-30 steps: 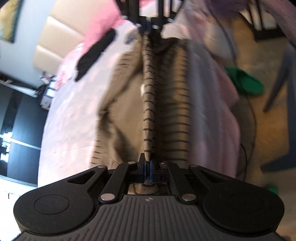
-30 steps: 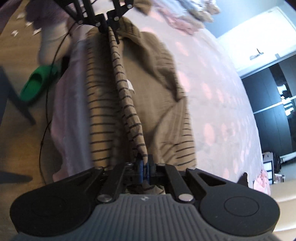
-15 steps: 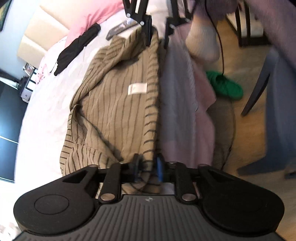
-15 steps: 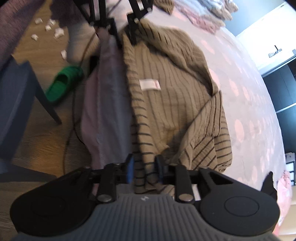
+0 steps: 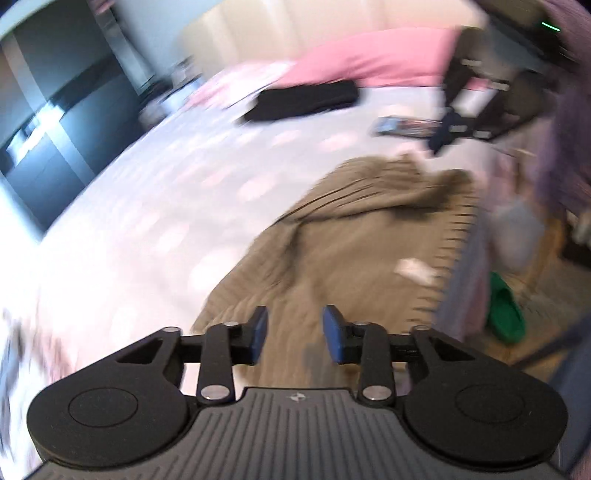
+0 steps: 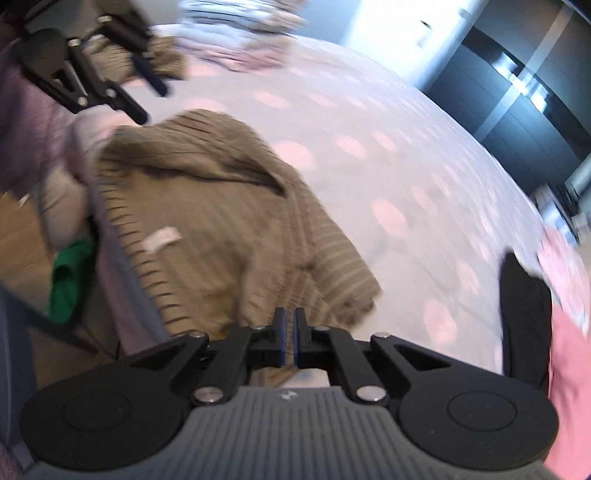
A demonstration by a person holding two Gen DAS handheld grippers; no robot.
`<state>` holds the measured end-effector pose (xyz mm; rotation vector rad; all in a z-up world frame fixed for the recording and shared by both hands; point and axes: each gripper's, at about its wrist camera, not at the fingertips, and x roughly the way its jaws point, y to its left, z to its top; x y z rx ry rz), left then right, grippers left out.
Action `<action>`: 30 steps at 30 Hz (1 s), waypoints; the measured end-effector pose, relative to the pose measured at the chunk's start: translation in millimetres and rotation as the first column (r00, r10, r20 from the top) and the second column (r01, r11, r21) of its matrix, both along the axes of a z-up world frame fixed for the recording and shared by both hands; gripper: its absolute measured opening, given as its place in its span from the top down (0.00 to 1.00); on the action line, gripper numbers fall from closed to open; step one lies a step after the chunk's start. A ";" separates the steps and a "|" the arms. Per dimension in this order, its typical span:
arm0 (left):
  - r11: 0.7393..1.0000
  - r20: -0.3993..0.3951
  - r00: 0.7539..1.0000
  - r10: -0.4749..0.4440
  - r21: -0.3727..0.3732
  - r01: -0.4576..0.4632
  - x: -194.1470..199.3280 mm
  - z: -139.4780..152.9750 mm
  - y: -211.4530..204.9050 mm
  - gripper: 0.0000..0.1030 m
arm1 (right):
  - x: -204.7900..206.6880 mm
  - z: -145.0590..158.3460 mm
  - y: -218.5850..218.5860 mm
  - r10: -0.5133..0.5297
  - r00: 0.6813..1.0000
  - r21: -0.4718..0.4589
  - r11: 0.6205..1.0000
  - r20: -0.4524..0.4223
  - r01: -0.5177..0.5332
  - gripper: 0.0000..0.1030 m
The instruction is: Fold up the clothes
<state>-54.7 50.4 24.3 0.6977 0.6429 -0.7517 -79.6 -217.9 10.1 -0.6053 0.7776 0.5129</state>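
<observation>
A brown striped garment [image 5: 351, 240] lies spread on the dotted bedsheet [image 5: 166, 206], its white label [image 5: 413, 271] facing up. My left gripper [image 5: 295, 332] hovers over the garment's near end; its jaws are opening and nothing is between them. In the right wrist view the same garment [image 6: 221, 221] lies below my right gripper [image 6: 290, 332], which is shut with no cloth in it. Each gripper also shows at the other's far side: the right gripper [image 5: 443, 136] and the left gripper [image 6: 151, 103], both above the garment's ends. Everything is motion-blurred.
A black folded item [image 5: 306, 99] and a pink pillow [image 5: 369, 62] lie by the headboard, with a small dark device [image 5: 402, 125] on the sheet. A green slipper [image 5: 506, 310] sits on the wooden floor beside the bed. More clothes [image 6: 240, 22] lie at the bed's far end.
Both grippers let go of the garment's stretched edge, rose and rolled. The garment dropped flat on the bed. The left jaws have spread; the right jaws opened, then shut empty.
</observation>
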 end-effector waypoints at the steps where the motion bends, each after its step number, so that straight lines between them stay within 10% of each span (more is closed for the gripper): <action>1: 1.000 -0.022 1.000 0.010 0.005 -0.010 4.6 -4.4 -0.2 0.75 | 4.2 -3.6 -0.6 -0.028 0.999 0.021 0.999 -0.020 0.028 0.96; 16: 0.967 -0.118 0.981 -0.157 0.185 0.177 -7.6 -75.0 -11.3 0.77 | 6.1 -57.9 8.7 0.048 0.981 0.030 0.999 -0.187 -0.043 0.96; 24: 0.990 -0.136 0.984 -0.111 0.066 0.121 0.9 -41.9 -2.9 0.77 | 7.1 -26.3 -5.2 0.040 0.984 0.083 0.996 -0.173 -0.026 0.94; 30: 0.988 -0.105 0.991 0.080 -0.126 -0.093 40.5 -7.0 12.5 0.74 | 34.0 2.8 -26.3 -0.146 0.987 0.213 0.964 -0.066 0.157 0.94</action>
